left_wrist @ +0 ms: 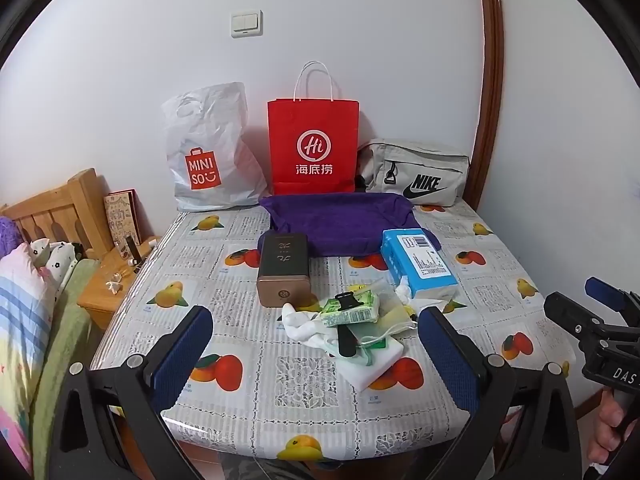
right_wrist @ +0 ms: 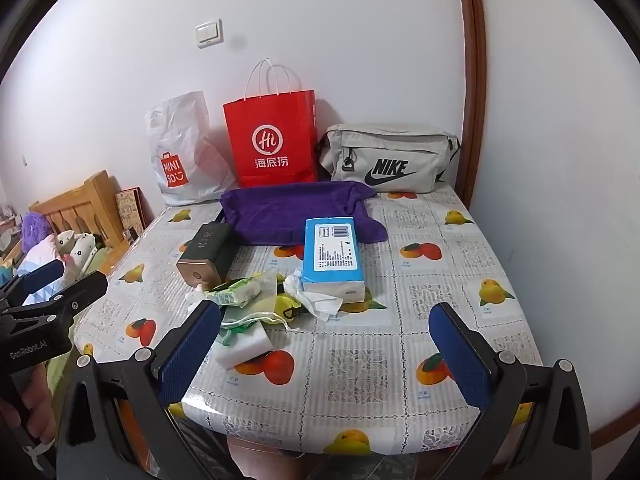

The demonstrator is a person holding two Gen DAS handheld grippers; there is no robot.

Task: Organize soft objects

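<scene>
A pile of small soft things lies mid-table: a green wipes pack [left_wrist: 352,309] [right_wrist: 236,293], a mesh drawstring pouch [left_wrist: 386,322], a white cloth [left_wrist: 302,322] and a white foam block [left_wrist: 370,360] [right_wrist: 244,346]. Behind them lie a blue tissue pack [left_wrist: 416,262] [right_wrist: 332,252] with a tissue pulled out, and a purple towel [left_wrist: 340,220] [right_wrist: 288,210]. My left gripper [left_wrist: 315,314] hovers open before the pile, nothing between its fingers. My right gripper [right_wrist: 325,309] is open too, over the table's near edge, to the right of the pile.
A dark tin box [left_wrist: 282,268] lies left of the pile. Against the wall stand a white plastic bag [left_wrist: 210,156], a red paper bag [left_wrist: 314,148] and a grey waist bag [left_wrist: 418,174]. The fruit-print table [left_wrist: 280,392] has a bed and nightstand [left_wrist: 108,284] to its left.
</scene>
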